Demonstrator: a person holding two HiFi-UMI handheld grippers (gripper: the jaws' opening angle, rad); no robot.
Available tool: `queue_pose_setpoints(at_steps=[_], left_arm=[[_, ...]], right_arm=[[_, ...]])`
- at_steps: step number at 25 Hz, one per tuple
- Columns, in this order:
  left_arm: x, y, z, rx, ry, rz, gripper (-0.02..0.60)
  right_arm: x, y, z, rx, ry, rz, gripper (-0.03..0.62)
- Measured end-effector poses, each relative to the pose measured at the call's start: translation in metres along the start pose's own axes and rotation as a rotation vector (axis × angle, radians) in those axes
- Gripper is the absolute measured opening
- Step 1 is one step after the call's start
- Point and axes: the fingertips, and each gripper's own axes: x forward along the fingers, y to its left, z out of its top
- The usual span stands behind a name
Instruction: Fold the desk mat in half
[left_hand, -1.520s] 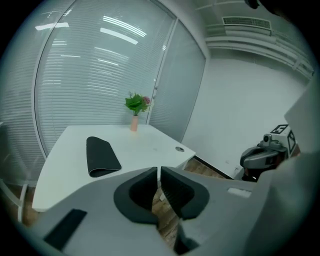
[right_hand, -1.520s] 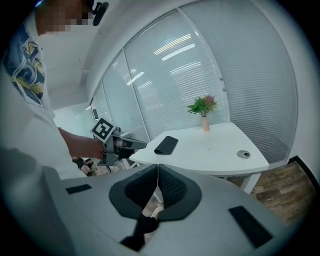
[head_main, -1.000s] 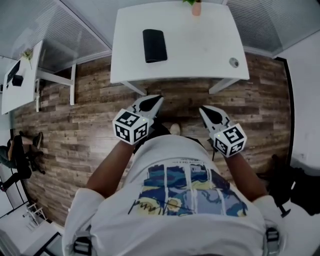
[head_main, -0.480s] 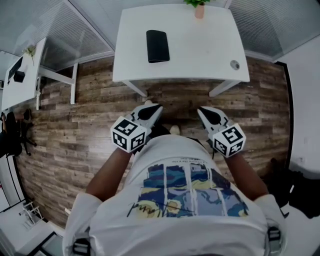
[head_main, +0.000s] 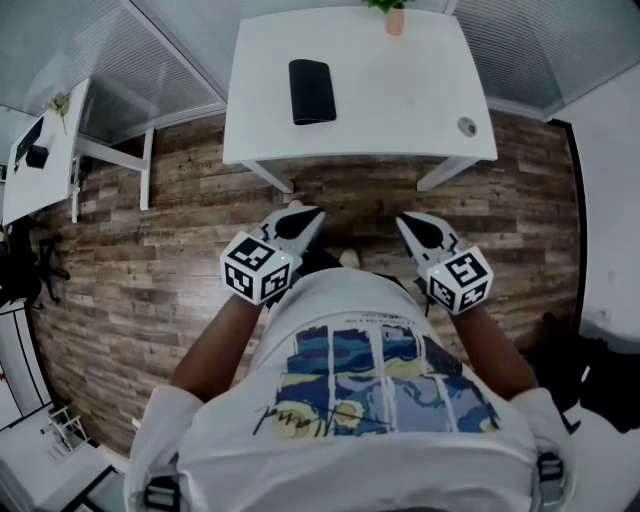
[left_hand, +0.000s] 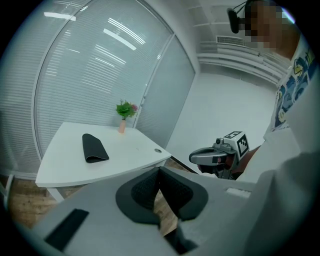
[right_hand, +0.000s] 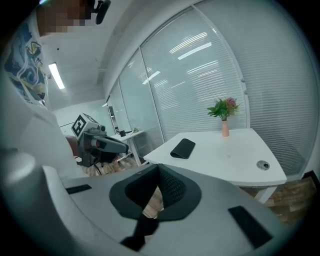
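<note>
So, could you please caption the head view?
Folded mat on the desk; left gripper and right gripper shut, empty.

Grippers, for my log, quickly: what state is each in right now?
Left gripper: closed, holding nothing.
Right gripper: closed, holding nothing.

Bright even light, sharp, fisheye edges

An office is suggested by a white rectangular desk (head_main: 400, 90) fitted with a round cable port (head_main: 467, 126), a second white desk (head_main: 35, 170) nearby, glass partition walls lined with horizontal blinds (right_hand: 200, 70), and brown wood-plank flooring (head_main: 170, 260).
</note>
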Motion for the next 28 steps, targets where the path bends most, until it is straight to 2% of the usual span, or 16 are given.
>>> queue_pose_setpoints(at_steps=[6,13,16,23,28], left_arm=[[-0.003,-0.001,-0.002,-0.008,0.006,-0.001,0.003],[0.0,0.009,0.011,0.005,-0.012,0.007,0.003],[0.002,0.015,0.009,0.002,-0.009,0.019,0.003],[0.001,0.026,0.004,-0.01,-0.008,0.039,0.003],[0.005,0.033,0.001,0.016,0.006,0.046,0.003]], right_arm=[[-0.003,-0.001,-0.002,0.008,0.01,-0.002,0.0],[0.001,-0.018,0.014,0.005,0.001,-0.022,0.0],[0.005,-0.02,0.014,-0.022,0.008,-0.025,0.0],[0.019,-0.011,0.013,-0.041,0.03,-0.006,0.0],[0.026,-0.006,0.012,-0.07,0.029,0.006,-0.002]])
